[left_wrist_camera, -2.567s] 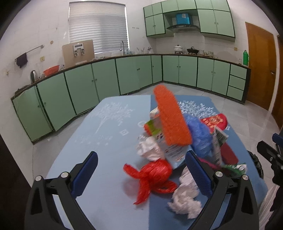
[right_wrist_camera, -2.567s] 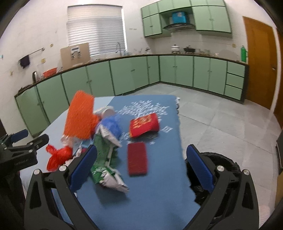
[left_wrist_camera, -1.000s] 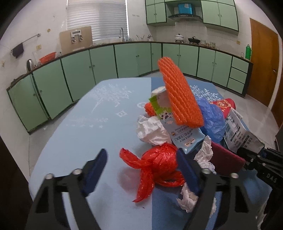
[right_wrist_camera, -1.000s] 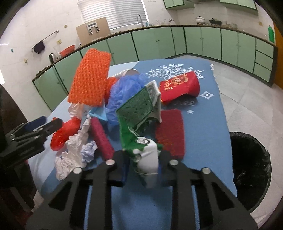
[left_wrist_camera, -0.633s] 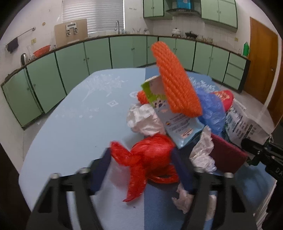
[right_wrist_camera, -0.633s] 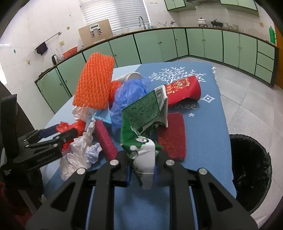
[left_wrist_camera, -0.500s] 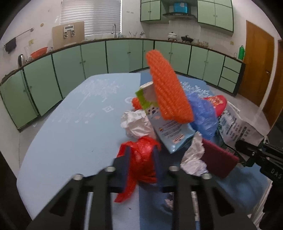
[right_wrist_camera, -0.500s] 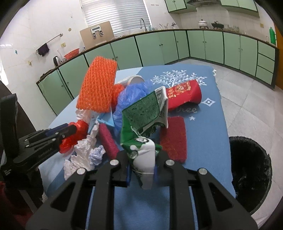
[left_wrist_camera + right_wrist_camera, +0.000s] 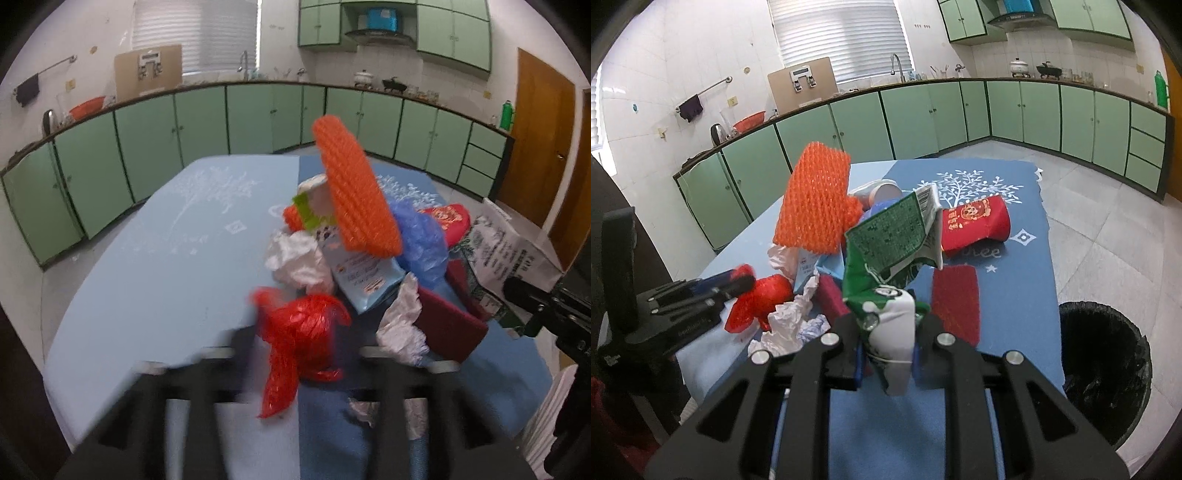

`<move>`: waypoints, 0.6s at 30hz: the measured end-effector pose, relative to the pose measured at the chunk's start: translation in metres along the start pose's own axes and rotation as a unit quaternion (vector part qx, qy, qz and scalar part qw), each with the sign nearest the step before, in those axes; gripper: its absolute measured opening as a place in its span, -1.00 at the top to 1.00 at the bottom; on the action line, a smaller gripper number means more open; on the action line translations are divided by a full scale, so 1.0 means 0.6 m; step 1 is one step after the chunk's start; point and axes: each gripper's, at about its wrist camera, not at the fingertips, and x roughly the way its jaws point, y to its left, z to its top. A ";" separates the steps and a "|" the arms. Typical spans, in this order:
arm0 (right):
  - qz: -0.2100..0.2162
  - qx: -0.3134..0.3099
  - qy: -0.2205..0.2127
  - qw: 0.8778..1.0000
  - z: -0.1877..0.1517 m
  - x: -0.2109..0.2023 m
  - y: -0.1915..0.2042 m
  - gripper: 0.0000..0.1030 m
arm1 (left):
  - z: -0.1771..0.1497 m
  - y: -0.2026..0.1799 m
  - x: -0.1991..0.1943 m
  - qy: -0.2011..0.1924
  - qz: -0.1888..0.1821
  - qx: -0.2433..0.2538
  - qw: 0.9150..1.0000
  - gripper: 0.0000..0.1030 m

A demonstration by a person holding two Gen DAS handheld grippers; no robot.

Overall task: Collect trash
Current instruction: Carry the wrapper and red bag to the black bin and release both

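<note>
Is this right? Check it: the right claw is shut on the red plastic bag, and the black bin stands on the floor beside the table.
Wrong thing held. In the right wrist view, the right claw is shut on the green and white wrapper, not the red plastic bag. The black bin does stand on the floor beside the table.

Beyond my blue worktop (image 9: 1015,295), green cabinets (image 9: 923,114) line the walls. Above those cabinets I see a blinded window (image 9: 842,37) and, beside it, a tap (image 9: 897,66). A wooden door (image 9: 539,136) stands to the cabinets' right, with a green bottle (image 9: 506,114) on their counter near it.
</note>
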 end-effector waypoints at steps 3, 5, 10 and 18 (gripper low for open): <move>-0.001 0.003 0.004 1.000 0.001 0.003 -0.004 0.67 | -0.005 0.000 0.012 0.010 0.006 0.005 1.000 -0.26; -0.002 0.004 0.007 1.000 0.001 0.005 -0.005 0.67 | -0.009 0.000 0.026 0.024 0.008 0.004 1.000 -0.27; -0.005 0.002 0.011 1.000 0.000 0.010 -0.003 0.67 | -0.014 -0.006 0.039 0.031 -0.009 0.006 0.999 0.46; -0.004 -0.002 -0.002 1.000 0.007 -0.006 0.004 0.67 | 0.013 0.001 -0.019 -0.016 -0.016 -0.016 1.000 0.51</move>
